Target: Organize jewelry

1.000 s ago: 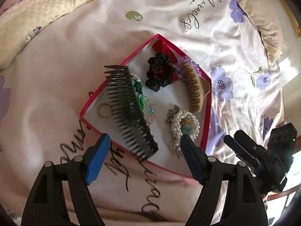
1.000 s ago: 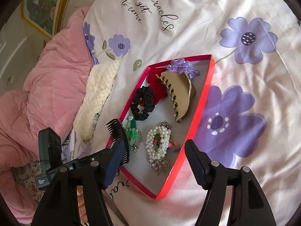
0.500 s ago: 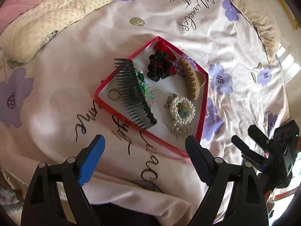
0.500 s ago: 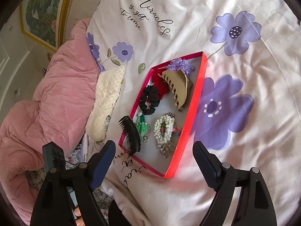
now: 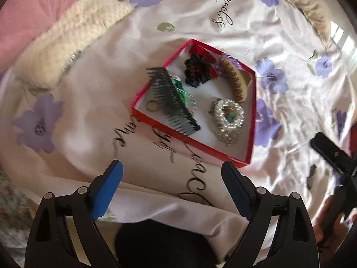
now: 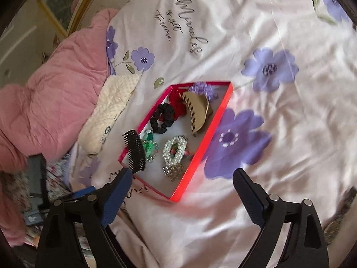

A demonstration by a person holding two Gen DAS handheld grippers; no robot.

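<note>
A shallow red box (image 5: 251,120) (image 6: 200,147) lies on the flowered bedsheet. In it are a black comb (image 5: 171,100) (image 6: 135,150), a black scrunchie (image 5: 196,70) (image 6: 162,117), a tan claw clip (image 5: 235,81) (image 6: 198,111), a pearl bracelet (image 5: 229,114) (image 6: 175,148), green beads (image 6: 149,146), a gold ring (image 5: 151,106) and a purple hair tie (image 6: 202,88). My left gripper (image 5: 171,189) is open and empty, well back from the box over the bed's edge. My right gripper (image 6: 180,198) is open and empty, just short of the box's near corner.
A cream knitted pillow (image 5: 73,38) (image 6: 111,109) and a pink quilt (image 6: 44,102) lie left of the box. The right gripper's body (image 5: 334,156) shows at the right edge of the left wrist view. A beige pillow (image 5: 301,2) lies at the far right.
Both grippers have drawn back and up from the box, which now looks smaller and farther. Both stayed open and empty. The items in the box have not moved.
</note>
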